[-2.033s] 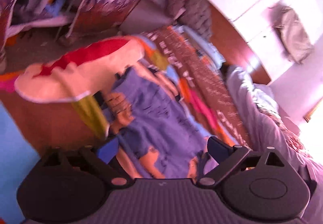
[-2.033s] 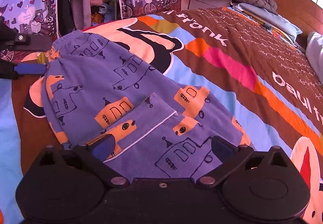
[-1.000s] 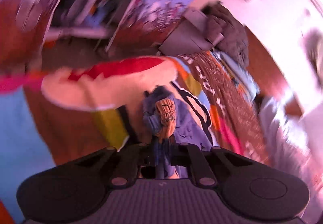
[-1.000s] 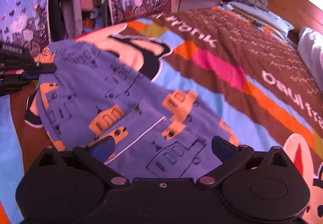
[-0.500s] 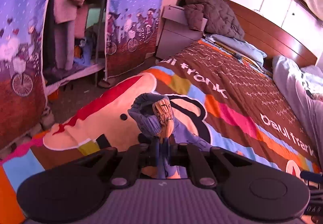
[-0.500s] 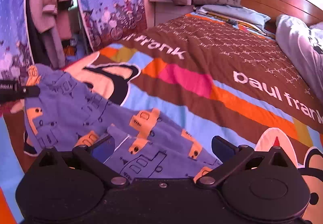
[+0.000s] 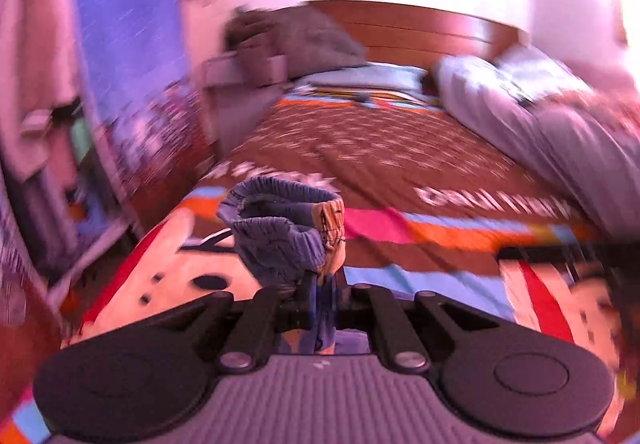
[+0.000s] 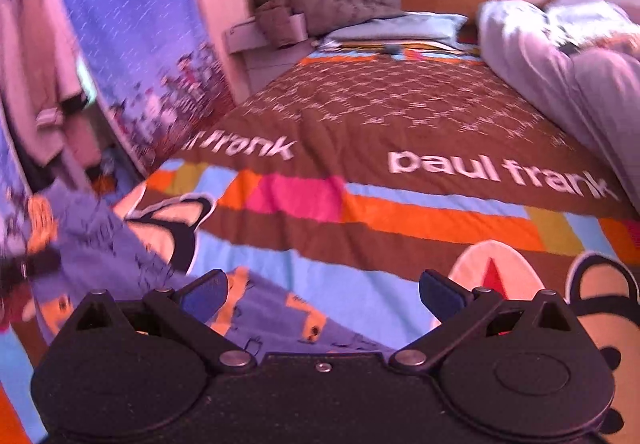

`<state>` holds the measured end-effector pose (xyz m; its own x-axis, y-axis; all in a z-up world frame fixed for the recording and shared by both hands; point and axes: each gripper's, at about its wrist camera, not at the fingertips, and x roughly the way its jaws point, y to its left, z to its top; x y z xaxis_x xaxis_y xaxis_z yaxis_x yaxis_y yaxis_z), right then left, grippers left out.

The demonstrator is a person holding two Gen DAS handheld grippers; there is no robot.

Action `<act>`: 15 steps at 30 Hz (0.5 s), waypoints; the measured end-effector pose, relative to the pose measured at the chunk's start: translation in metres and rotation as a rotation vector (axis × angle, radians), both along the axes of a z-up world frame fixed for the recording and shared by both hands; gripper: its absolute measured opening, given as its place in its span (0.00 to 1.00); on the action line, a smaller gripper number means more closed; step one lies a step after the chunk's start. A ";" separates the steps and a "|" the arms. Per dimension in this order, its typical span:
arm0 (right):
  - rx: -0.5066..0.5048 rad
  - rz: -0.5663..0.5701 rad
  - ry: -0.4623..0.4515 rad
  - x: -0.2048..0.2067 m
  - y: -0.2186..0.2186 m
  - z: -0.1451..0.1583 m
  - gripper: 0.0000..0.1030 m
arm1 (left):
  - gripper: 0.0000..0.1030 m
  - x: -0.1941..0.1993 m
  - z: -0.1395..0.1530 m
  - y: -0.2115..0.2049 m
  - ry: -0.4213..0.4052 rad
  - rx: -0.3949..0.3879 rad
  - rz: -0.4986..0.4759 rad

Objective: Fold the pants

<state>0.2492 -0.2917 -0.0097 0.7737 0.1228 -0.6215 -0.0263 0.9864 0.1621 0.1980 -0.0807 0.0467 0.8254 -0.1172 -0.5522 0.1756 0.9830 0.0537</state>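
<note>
1. Waistband bunched in the left gripper, jaws clamped tight on the pants; that end hangs above the bedspread.
2. Right gripper gapes wide, holding nothing, while the pants' other end lies under it on the bedspread.
3. My call: carry the lifted end across in one smooth arc, cloth taut.
4. Lay edge on edge before letting go.

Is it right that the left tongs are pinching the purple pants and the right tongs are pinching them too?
Not quite. The left tongs do pinch the purple pants at the waistband, but the right tongs are wide open with nothing gripped; the pants only lie below them on the bedspread. The right wrist view shows this.
</note>
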 end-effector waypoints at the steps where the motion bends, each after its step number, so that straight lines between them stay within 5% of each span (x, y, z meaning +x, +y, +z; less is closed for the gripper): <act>1: 0.025 -0.019 -0.004 0.000 -0.008 0.001 0.99 | 0.06 -0.003 -0.002 -0.012 0.007 0.021 -0.035; 6: 0.118 -0.092 -0.009 -0.001 -0.044 0.000 0.99 | 0.06 -0.011 -0.018 -0.062 0.120 -0.006 -0.177; 10: 0.051 -0.141 -0.022 -0.001 -0.062 -0.002 0.99 | 0.07 -0.011 -0.047 -0.100 0.196 0.055 -0.249; 15: 0.157 -0.113 0.090 0.009 -0.088 -0.030 0.99 | 0.08 -0.009 -0.091 -0.116 0.309 0.118 -0.255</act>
